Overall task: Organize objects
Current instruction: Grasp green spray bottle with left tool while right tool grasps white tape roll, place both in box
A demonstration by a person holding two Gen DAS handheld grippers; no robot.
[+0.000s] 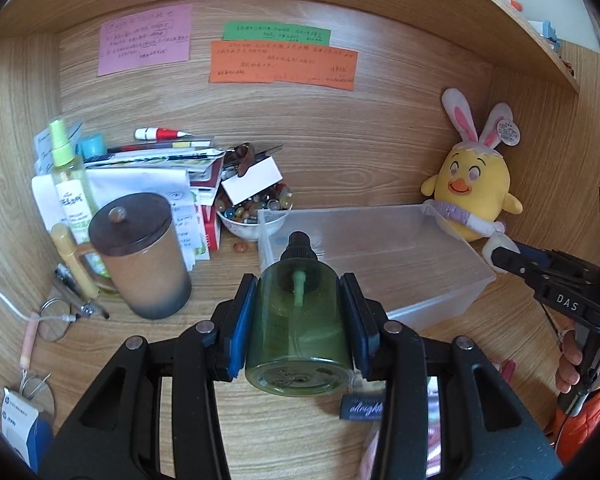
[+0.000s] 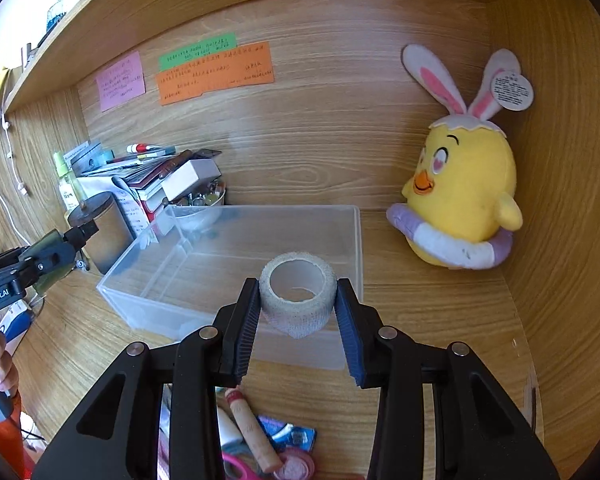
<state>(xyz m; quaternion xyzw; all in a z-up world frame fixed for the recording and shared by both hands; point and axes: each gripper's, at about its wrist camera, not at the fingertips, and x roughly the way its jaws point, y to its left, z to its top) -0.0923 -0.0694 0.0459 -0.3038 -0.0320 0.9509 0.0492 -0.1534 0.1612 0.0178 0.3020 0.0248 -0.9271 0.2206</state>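
A wood-grain table walled by wooden panels is seen; a green bottle is pinched by the left tongs, a bandage roll by the right tongs, before a clear bin at centre frame.

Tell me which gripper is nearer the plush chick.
Right. The right gripper, holding the bandage roll, sits over the clear bin's near edge, beside the plush chick. The left gripper, holding the green bottle, is at the bin's far end.
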